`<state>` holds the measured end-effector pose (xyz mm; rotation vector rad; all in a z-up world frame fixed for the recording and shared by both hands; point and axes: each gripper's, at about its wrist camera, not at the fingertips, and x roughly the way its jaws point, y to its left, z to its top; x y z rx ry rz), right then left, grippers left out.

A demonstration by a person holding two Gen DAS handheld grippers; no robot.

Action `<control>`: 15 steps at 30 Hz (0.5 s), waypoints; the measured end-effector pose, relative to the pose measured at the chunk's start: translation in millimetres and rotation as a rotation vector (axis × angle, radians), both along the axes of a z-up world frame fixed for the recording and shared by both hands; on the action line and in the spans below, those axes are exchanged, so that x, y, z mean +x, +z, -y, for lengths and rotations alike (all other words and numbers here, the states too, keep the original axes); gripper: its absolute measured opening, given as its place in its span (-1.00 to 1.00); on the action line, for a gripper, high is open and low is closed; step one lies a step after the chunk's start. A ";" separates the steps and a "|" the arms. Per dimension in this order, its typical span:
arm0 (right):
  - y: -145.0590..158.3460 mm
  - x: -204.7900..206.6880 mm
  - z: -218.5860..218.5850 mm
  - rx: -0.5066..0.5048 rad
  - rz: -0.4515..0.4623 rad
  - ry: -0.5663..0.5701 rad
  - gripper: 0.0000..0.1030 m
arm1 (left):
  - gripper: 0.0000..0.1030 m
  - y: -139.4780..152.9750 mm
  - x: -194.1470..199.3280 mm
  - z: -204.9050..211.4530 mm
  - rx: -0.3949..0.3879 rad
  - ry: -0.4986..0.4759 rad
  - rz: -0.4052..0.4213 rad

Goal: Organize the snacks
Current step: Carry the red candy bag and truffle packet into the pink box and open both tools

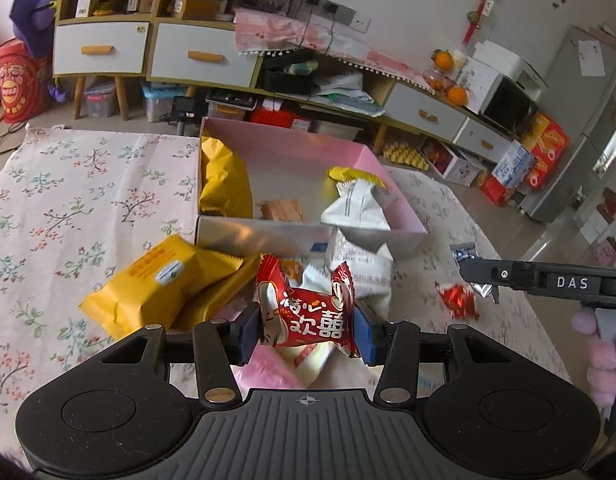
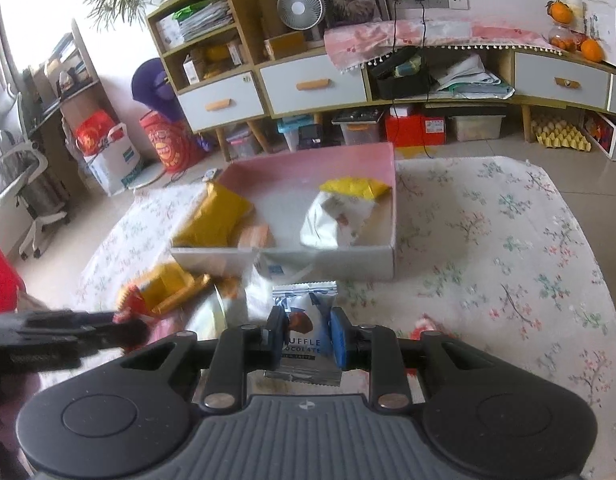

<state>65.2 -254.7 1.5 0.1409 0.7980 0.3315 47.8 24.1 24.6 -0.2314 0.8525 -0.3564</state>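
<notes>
Nearest in the left wrist view: left gripper (image 1: 308, 330) pinching a red candy packet (image 1: 306, 312) across its middle, blue pads pressed against both sides, crimped ends standing free above the fingers. Nearest in the right wrist view: right gripper (image 2: 306, 338) clamped on a silver truffle chocolate packet (image 2: 304, 320), held by its flat body with the serrated top edge poking upward. Both packets small, light, crinkly foil; likely slippery and easily crushed, so best gripped across the padded centre, not by the thin sealed ends.

Just beyond, on the floral tablecloth (image 1: 68, 200): yellow snack bags (image 1: 160, 284) lying loose in a heap, puffy and soft, probably best taken by a crimped edge or across the narrow side. A white pouch (image 1: 359, 268) leaning against the front wall of the box. Another small red candy (image 1: 457, 300) on the cloth to the right, blurred, so details uncertain.

Farther: pink box (image 2: 315, 164), open-topped, already holding a yellow bag (image 2: 216, 216), a white-and-yellow pouch (image 2: 343, 216) and a small orange biscuit pack (image 2: 258, 236). Free floor in the middle of the box, seemingly room for both held packets.
</notes>
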 end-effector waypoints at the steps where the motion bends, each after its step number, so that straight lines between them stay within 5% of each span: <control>1: 2.5 4.8 -2.4 0.006 0.001 -0.005 -0.87 | -0.12 0.0 4.0 1.6 0.000 0.005 -0.002; 15: -8.0 61.4 -28.9 0.124 -0.019 -0.092 -0.86 | -0.12 -8.9 81.7 21.9 0.071 0.058 0.052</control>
